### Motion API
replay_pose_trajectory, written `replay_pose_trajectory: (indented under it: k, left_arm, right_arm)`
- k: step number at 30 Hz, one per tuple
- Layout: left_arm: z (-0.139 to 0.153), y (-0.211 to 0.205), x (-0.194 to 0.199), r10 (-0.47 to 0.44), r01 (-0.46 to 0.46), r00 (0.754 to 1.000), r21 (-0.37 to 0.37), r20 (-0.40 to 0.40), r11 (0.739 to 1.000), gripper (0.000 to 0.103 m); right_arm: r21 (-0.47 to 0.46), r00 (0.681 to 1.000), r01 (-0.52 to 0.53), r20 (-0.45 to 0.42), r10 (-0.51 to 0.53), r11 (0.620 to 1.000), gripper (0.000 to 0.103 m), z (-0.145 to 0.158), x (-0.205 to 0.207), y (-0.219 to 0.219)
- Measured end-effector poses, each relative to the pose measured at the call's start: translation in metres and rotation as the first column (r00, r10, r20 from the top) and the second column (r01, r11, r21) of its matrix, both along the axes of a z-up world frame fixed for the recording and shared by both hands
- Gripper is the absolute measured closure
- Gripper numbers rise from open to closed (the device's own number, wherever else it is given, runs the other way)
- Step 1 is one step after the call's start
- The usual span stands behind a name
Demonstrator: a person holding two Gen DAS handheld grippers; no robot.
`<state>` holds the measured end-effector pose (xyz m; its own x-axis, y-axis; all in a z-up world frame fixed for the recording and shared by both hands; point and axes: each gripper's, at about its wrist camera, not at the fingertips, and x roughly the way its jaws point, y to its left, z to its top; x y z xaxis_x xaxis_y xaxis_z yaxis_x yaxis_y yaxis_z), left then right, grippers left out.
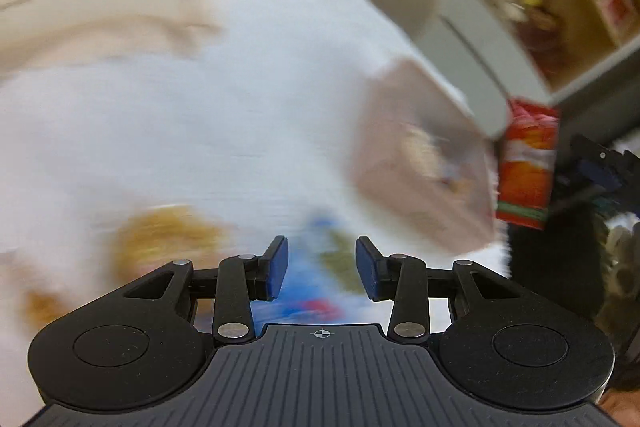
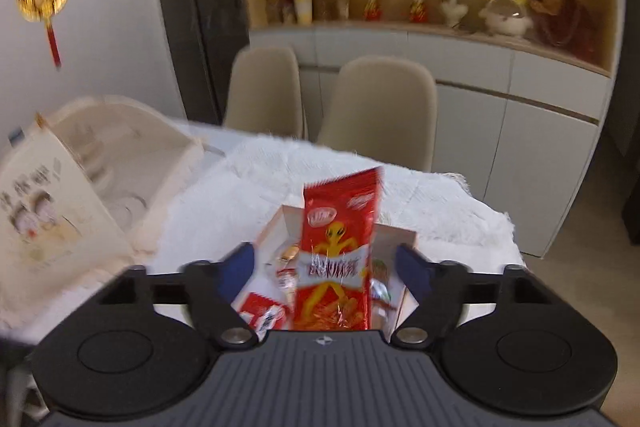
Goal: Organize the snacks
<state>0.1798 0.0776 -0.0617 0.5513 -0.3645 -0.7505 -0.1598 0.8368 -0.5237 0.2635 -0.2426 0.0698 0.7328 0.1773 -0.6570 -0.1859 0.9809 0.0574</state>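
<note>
Both tongs stand released. Right gripper [image 2: 326, 267] has its blue pads wide apart on either side of the tall red foil snack packet [image 2: 338, 255], and neither pad touches it. This packet stands upright in the pale cardboard box [image 2: 400, 239], among smaller red-and-white wrapped snacks [image 2: 264, 311], on the white woven tablecloth [image 2: 248, 179]. Left gripper [image 1: 321, 267] hangs unclenched over a blurred blue wrapper [image 1: 312, 291], beside a blurred yellow packet [image 1: 168, 239].
</note>
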Motion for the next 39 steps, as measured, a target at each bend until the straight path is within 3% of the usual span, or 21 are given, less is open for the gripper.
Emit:
replay_pose_trajectory:
  k: [3,6,8,10,16,20,24,26,31,34,37,39]
  left_arm:
    - [-0.001,0.044,-0.029,0.148,-0.148,0.989,0.047,0.003,0.988,0.061]
    - [-0.003,0.077,-0.045,0.285,-0.284,0.958,0.050,-0.021,0.958,0.061]
    - [-0.008,0.085,-0.047,0.336,-0.335,0.941,0.034,-0.041,0.942,0.061]
    - [-0.012,0.086,-0.046,0.340,-0.340,0.939,0.009,-0.047,0.941,0.061]
    - [-0.019,0.058,-0.022,0.250,-0.251,0.967,-0.008,-0.043,0.968,0.060]
    - [-0.019,0.020,-0.004,0.078,-0.074,0.996,0.082,-0.048,0.994,0.060]
    - [-0.020,-0.022,-0.002,-0.150,0.158,0.986,0.116,-0.075,0.981,0.057]
    - [-0.020,-0.030,-0.008,-0.189,0.195,0.979,0.088,-0.079,0.977,0.058]
    - [0.007,-0.005,-0.038,-0.102,0.102,0.995,0.042,-0.007,0.994,0.058]
    - [0.016,0.026,-0.054,0.018,-0.016,0.999,0.043,-0.046,0.999,0.058]
    - [0.012,0.061,-0.074,0.173,-0.170,0.981,0.045,-0.090,0.984,0.058]
    - [0.005,0.081,-0.088,0.256,-0.257,0.960,0.008,-0.117,0.966,0.059]
  right_arm:
    - [0.028,0.998,-0.015,-0.063,0.017,0.999,0.025,-0.022,-0.001,0.005]
    - [0.089,0.986,-0.043,-0.156,0.056,0.995,0.025,-0.051,-0.017,0.008]
    - [0.057,0.980,-0.067,-0.183,0.077,0.996,0.025,-0.069,-0.035,0.014]
    - [0.021,0.974,-0.110,-0.195,0.112,0.994,0.025,-0.081,-0.057,0.024]
    - [0.008,0.944,-0.242,-0.231,0.237,0.970,0.025,-0.100,-0.127,0.031]
    - [0.033,0.925,-0.285,-0.252,0.284,0.958,0.025,-0.107,-0.159,0.028]
    - [0.058,0.909,-0.308,-0.276,0.312,0.950,0.024,-0.114,-0.179,0.032]
    - [0.060,0.908,-0.304,-0.283,0.308,0.951,0.024,-0.118,-0.182,0.037]
    - [0.029,0.907,-0.357,-0.227,0.354,0.934,0.024,-0.111,-0.176,0.062]
    - [-0.006,0.905,-0.393,-0.181,0.386,0.919,0.024,-0.105,-0.162,0.086]
    - [0.030,0.902,-0.403,-0.156,0.402,0.915,0.024,-0.102,-0.140,0.111]
    - [0.074,0.897,-0.403,-0.169,0.410,0.912,0.022,-0.107,-0.122,0.129]
